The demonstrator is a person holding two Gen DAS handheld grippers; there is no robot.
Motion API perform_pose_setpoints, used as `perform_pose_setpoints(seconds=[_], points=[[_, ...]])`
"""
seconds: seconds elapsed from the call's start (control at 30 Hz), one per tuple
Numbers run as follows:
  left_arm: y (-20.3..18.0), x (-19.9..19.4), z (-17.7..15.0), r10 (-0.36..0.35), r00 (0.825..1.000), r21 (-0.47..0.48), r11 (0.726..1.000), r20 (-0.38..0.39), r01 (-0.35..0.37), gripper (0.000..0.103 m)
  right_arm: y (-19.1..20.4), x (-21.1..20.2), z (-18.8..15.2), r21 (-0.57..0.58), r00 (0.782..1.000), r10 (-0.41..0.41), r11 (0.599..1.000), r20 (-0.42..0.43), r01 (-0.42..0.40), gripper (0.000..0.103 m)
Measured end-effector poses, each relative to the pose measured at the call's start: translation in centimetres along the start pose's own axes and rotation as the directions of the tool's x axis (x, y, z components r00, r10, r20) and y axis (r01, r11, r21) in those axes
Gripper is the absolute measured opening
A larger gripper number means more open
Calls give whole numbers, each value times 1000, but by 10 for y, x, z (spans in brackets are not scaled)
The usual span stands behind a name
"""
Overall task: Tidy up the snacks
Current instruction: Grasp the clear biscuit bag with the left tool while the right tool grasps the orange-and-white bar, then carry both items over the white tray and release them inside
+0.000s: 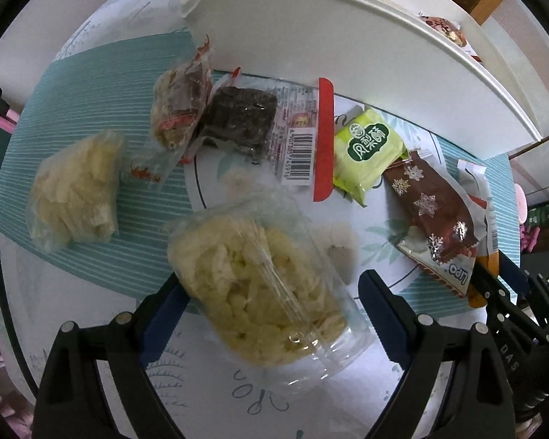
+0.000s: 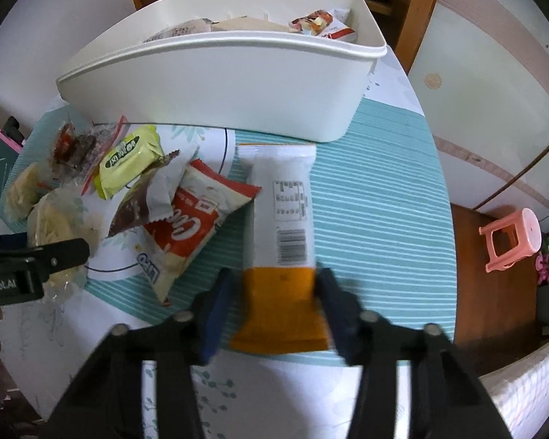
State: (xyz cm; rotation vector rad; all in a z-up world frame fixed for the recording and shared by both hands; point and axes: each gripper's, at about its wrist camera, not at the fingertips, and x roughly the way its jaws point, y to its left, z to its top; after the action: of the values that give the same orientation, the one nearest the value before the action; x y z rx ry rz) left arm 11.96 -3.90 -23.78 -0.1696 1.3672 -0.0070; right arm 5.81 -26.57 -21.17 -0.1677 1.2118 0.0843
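Two wrist views, snack-sorting at a round table w/ teal striped placemat (image 2: 366, 183). The white oval plastic bin (image 2: 219, 84) stands at the far side and already holds several packets; loose snacks lie in front of it, presumably staged for transfer.

Left gripper (image 1: 271, 292): jaws spread wide, one black finger w/ blue pad on each side of the clear plastic bag of pale yellow crisps (image 1: 252, 292). Pads do not appear to press the film; bag rests on the table, so this reads as a straddle ahead of a grasp, not a hold. Tool points steeply down, approx. over the bag's middle.

Right gripper (image 2: 274, 292): jaws drawn in on the orange end of the long white-and-orange snack packet (image 2: 278, 212), which lies flat on the placemat w/ its white end just beside the bin wall. The right pad looks to touch the packet's edge; contact on the left side is blurred, so a firm pinch cannot be confirmed. Tool is also pitched steeply down, gripping the narrow end, probably so the packet can hang lengthwise when lifted.

Nearby, not engaged: green pineapple-cake packet (image 1: 368, 150), brown snowflake-print wrapper (image 1: 432, 205), red-and-white packet (image 2: 190, 226), dark cake in clear wrap w/ barcode (image 1: 245, 120), second crisp bag (image 1: 73, 190).

Likely next: close, lift, carry to bin.
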Motion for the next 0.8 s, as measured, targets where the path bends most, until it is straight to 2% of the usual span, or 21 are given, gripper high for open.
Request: perform_pose_setpoints(seconds=[0.1, 0.17, 0.33, 0.4, 0.47, 0.8], points=[[-3, -5, -2, 20, 1000, 20, 1000, 14, -21, 81, -1, -2, -3, 5, 1000, 9, 1000, -1, -9, 41], [-5, -8, -6, 30, 999, 43, 999, 27, -32, 68, -3, -4, -6, 9, 1000, 15, 1000, -2, -15, 41], [-11, -16, -11, 21, 999, 82, 996, 40, -24, 58, -7, -13, -22, 34, 999, 49, 998, 4, -49, 39], [-14, -18, -15, 21, 999, 98, 995, 40, -25, 58, -8, -17, -27, 45, 998, 61, 997, 5, -61, 39], [-17, -20, -20, 20, 999, 111, 994, 37, -24, 57, -7, -22, -32, 53, 997, 74, 996, 11, -74, 32], [-43, -41, -48, 16, 997, 217, 976, 74, -32, 57, -3, -47, -49, 81, 990, 136, 987, 33, -138, 32]])
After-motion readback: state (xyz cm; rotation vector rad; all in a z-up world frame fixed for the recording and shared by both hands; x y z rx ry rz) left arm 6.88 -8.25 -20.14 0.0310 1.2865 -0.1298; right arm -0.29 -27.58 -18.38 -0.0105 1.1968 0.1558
